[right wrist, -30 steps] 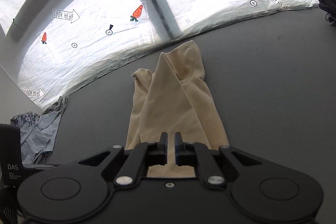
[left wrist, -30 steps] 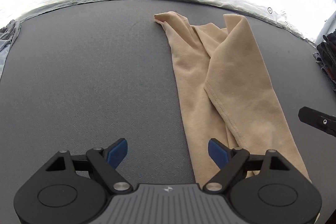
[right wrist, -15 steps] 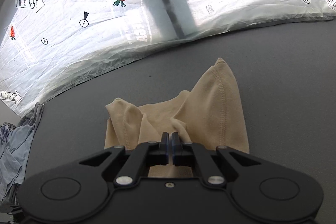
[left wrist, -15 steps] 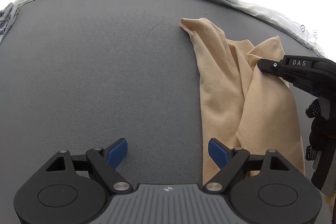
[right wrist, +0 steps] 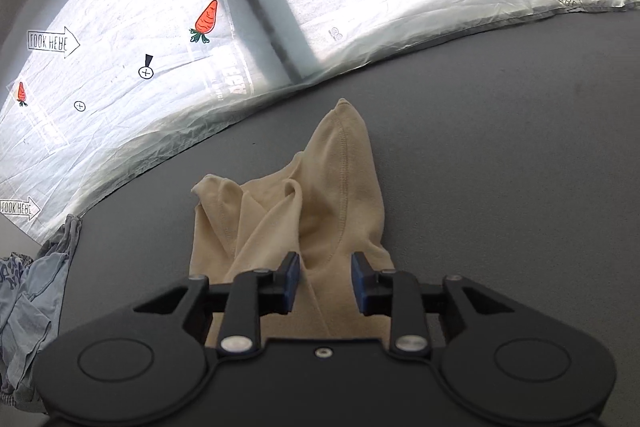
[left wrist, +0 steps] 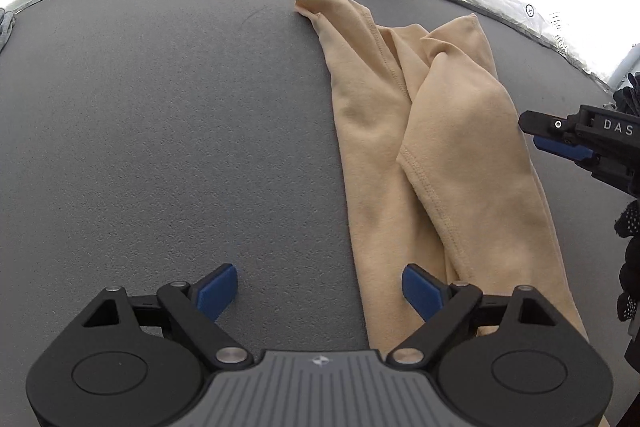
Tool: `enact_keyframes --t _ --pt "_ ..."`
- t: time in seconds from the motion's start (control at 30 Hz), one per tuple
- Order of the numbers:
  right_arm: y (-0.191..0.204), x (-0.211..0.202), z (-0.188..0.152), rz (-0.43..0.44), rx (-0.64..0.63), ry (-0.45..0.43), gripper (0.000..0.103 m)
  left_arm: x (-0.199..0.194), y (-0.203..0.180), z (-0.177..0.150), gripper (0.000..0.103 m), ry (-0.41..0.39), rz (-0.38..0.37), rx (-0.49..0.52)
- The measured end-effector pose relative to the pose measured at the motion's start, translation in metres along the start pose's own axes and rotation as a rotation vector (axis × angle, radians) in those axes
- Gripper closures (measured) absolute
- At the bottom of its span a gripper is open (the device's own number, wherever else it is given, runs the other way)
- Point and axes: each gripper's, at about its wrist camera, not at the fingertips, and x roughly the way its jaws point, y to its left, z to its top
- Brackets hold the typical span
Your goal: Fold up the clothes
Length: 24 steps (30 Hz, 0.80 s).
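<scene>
The right tongs [right wrist: 325, 281], having just been opening, stand parted above the beige knit garment [left wrist: 448, 155] lying narrow-folded on the grey bench [left wrist: 160, 127], nothing gripped, the flap evidently released, while the left tongs [left wrist: 320, 291] gape wide, empty, beside its near end.
</scene>
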Motion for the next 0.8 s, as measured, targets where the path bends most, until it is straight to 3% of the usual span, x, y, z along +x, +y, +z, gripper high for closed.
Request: enact_keyframes --t 0.23,0.33,0.47,0.8 --pt "-0.044 -0.068 -0.084 -0.05 0.038 0.059 0.061 -0.023 -0.02 -0.057 0.012 0.029 -0.046 -0.001" --pt "-0.062 -0.091 -0.111 -0.035 0.092 0.093 0.061 -0.031 -0.025 -0.075 0.012 0.037 -0.093 -0.047" --pt "-0.092 -0.115 -0.143 0.047 0.211 0.142 0.061 -0.042 -0.032 -0.102 0.015 0.049 -0.168 -0.103" --pt "-0.131 -0.136 -0.18 0.225 0.347 0.235 0.061 -0.049 -0.043 -0.156 0.049 0.084 -0.326 -0.243"
